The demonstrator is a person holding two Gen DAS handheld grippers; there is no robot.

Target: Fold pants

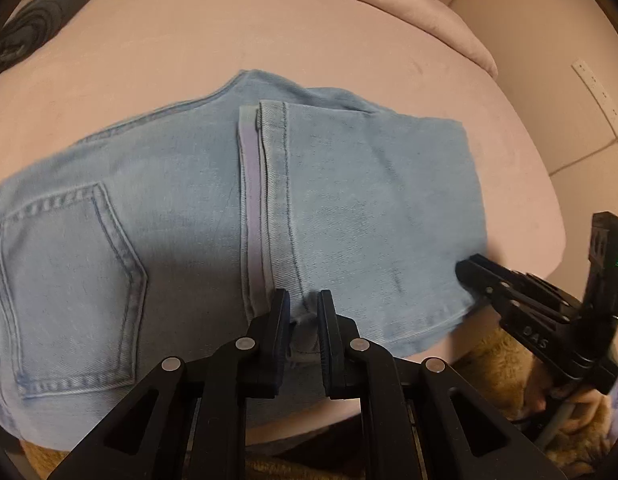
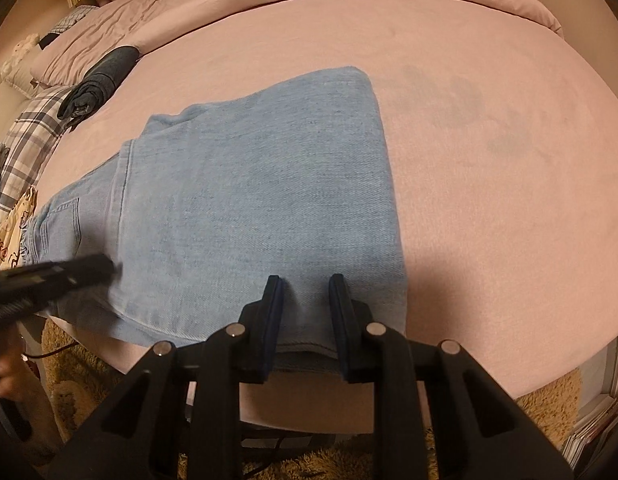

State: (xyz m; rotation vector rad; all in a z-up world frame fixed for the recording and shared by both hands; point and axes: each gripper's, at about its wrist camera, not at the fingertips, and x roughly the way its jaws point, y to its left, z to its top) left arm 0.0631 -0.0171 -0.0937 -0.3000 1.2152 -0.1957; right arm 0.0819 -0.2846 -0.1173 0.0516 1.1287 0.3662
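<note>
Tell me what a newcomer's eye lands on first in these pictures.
The light blue jeans, folded and lying flat on the pink bed, fill the middle. At their near edge the left tool and right tool each pinch denim. Dark folded clothing lies far left by the pillows.

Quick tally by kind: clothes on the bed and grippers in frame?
Light blue jeans: 1
Dark rolled garment: 1
Grippers: 2 (left gripper, right gripper)
Total: 4
</note>
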